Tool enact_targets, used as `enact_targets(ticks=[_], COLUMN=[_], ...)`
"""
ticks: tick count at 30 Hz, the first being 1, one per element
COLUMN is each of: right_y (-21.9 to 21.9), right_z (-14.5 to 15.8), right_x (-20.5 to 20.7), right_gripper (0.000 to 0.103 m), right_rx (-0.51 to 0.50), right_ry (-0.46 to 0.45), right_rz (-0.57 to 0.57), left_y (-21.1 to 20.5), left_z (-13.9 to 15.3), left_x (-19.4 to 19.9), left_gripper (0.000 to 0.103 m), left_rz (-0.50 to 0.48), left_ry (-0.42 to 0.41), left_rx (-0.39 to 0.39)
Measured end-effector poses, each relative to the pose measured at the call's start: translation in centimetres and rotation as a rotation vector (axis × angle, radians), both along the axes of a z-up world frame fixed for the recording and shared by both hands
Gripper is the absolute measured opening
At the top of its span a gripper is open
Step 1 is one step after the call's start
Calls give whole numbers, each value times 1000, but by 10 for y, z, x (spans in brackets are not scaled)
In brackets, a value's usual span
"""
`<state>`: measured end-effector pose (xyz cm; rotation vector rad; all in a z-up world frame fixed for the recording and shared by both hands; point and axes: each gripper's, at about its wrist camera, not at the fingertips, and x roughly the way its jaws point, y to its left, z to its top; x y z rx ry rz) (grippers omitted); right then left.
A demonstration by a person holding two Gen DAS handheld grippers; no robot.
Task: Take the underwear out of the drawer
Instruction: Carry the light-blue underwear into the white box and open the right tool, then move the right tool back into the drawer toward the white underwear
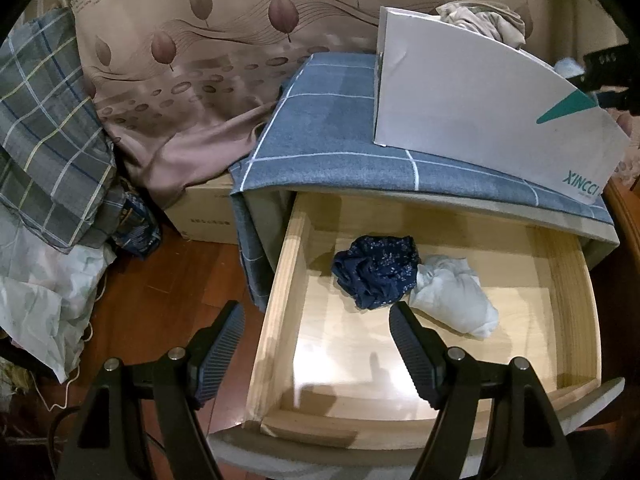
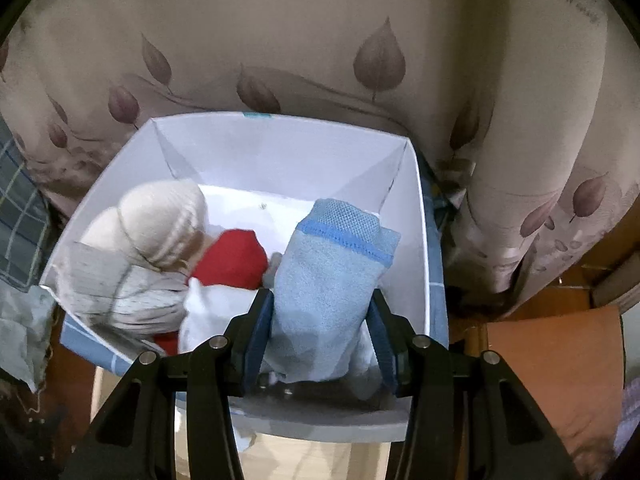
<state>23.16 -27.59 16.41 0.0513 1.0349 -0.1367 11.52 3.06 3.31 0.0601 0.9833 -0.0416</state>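
Observation:
The wooden drawer [image 1: 276, 292] stands pulled out. In it lie a crumpled dark blue underwear [image 1: 378, 272] and a pale blue-white one [image 1: 456, 300] beside it. My left gripper [image 1: 316, 316] hovers open over the drawer's front left, holding nothing. In the right wrist view my right gripper [image 2: 320, 300] is shut on a folded light blue underwear [image 2: 332, 280], held over the white box [image 2: 280, 148]. The box holds a beige garment [image 2: 160, 224], a red one [image 2: 232, 260] and a white one [image 2: 208, 312]. The right gripper's dark body [image 1: 612, 76] shows behind the box [image 1: 480, 112].
The white box sits on a cabinet top covered by blue checked cloth [image 1: 340, 132]. A leaf-print curtain [image 1: 192, 60] hangs behind. A cardboard box [image 1: 208, 212], checked bedding [image 1: 44, 128] and crumpled fabric [image 1: 44, 312] crowd the wooden floor at left.

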Motion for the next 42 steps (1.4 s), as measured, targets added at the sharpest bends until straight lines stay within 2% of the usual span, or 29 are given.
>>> enact_targets(ticks=[8,12,14,17,23,30,37,42], right_y=[-7,-9,-11,-11,-8,-3,10,29], right_z=[-19,-15,-12,-2,19,27,4,-32], right_x=[2,0,-3,-13,-45,-94,-132,-143], right_gripper=[48,49,54,62,70,70,70,70], right_rx=[38,62,64,73,77,78,37,53], right_ry=[23,19,10,-19,-74,-100,-74,-13], right_rz=[-23,-28,-32,-29,-5,42,138,206], left_y=[0,0,0,-2,-4,-7,-1,20], left_z=[-1,-2,-3,-4,-6,-9,1,-4], left_x=[-1,0,0,0,-1,-1,-17,-19], left_gripper=[77,77,77,77,77,77,77,77], left_rz=[-10,-7,-10,-15,-22,-45,-86,-59], left_ry=[13,14,21,25,30,75,72,139], left_rx=[10,11,12,20,36,49,55,34])
